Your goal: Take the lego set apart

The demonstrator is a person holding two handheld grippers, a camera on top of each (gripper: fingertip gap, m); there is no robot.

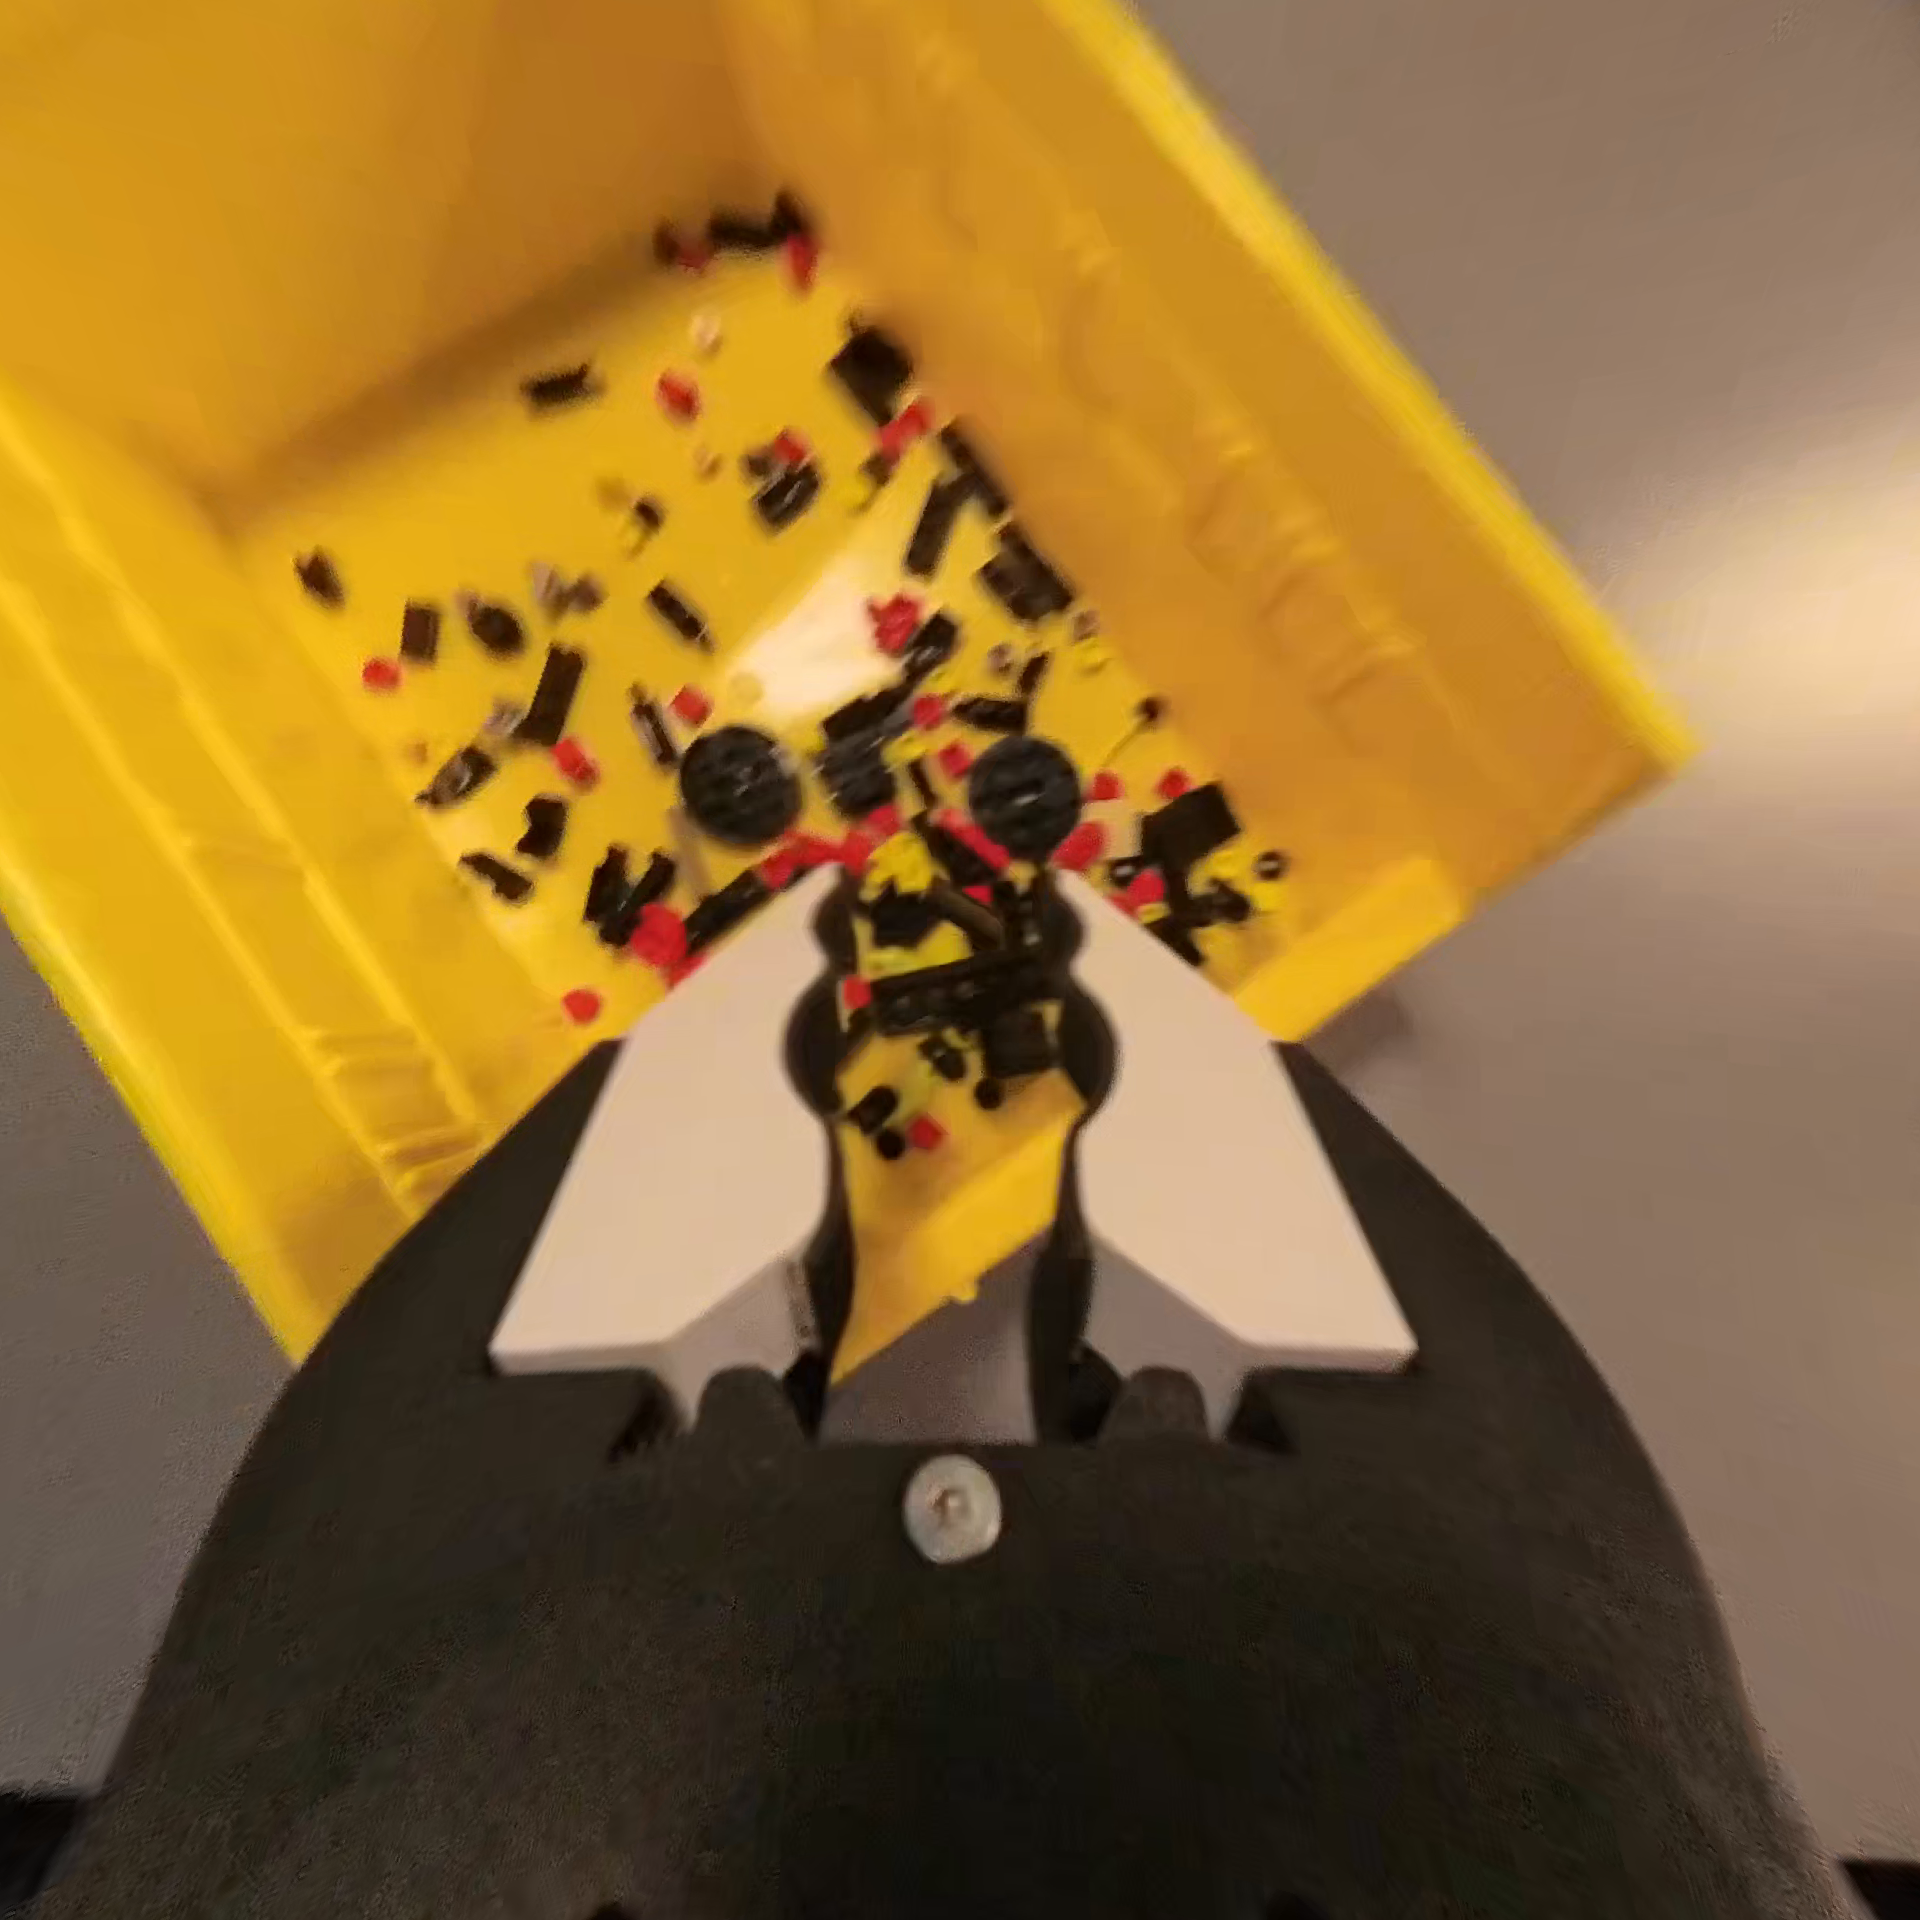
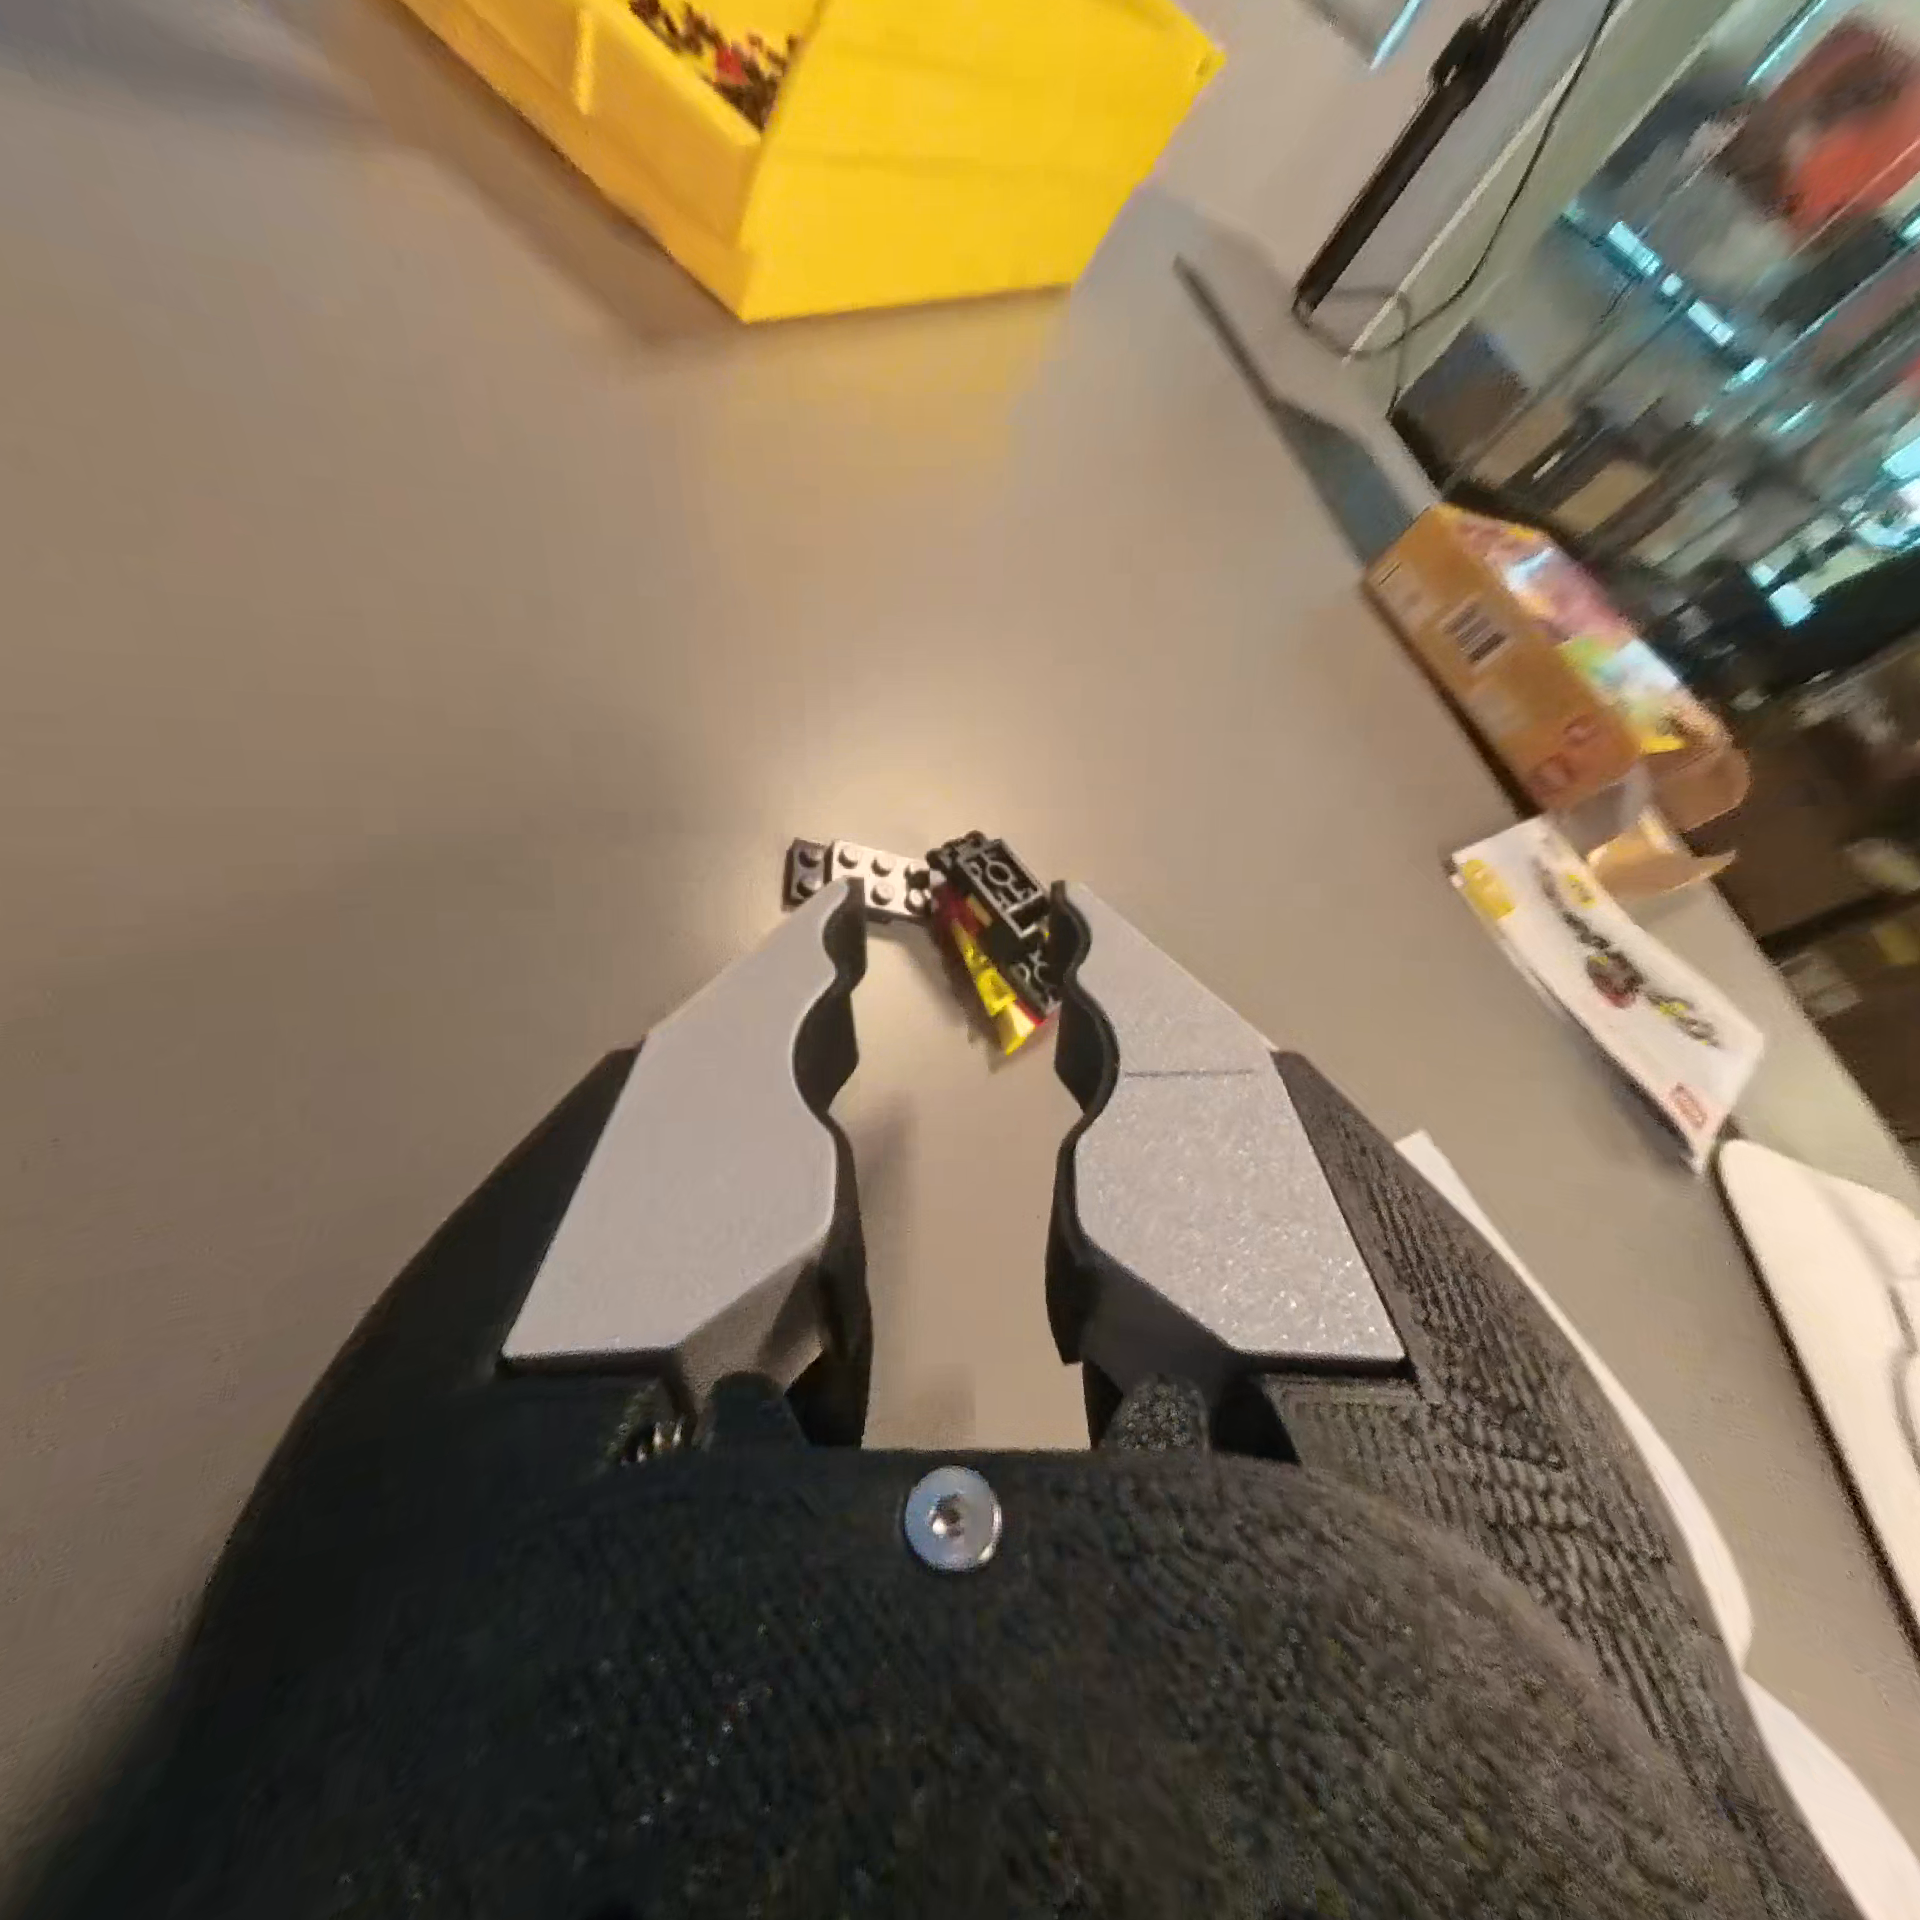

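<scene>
In the left wrist view my left gripper (image 1: 951, 935) hangs over the yellow bin (image 1: 312, 935) and is shut on a black and yellow lego chunk (image 1: 956, 987) that spans the gap between both pads. The bin floor holds several loose black, red and yellow pieces and two black wheels (image 1: 740, 787). The view is blurred. In the right wrist view my right gripper (image 2: 956, 914) is open, low over the table (image 2: 416, 623). A black, red and yellow lego piece (image 2: 1008, 935) rests against the right finger only. A grey plate (image 2: 878, 868) and a small black plate (image 2: 808, 864) lie by the left fingertip.
The yellow bin (image 2: 914, 177) stands at the far side of the table. An orange box (image 2: 1538, 665), an instruction booklet (image 2: 1600, 966) and white paper (image 2: 1818, 1299) lie along the right edge. Shelves and cables stand beyond that edge. Left tips to right tips: about 35 cm.
</scene>
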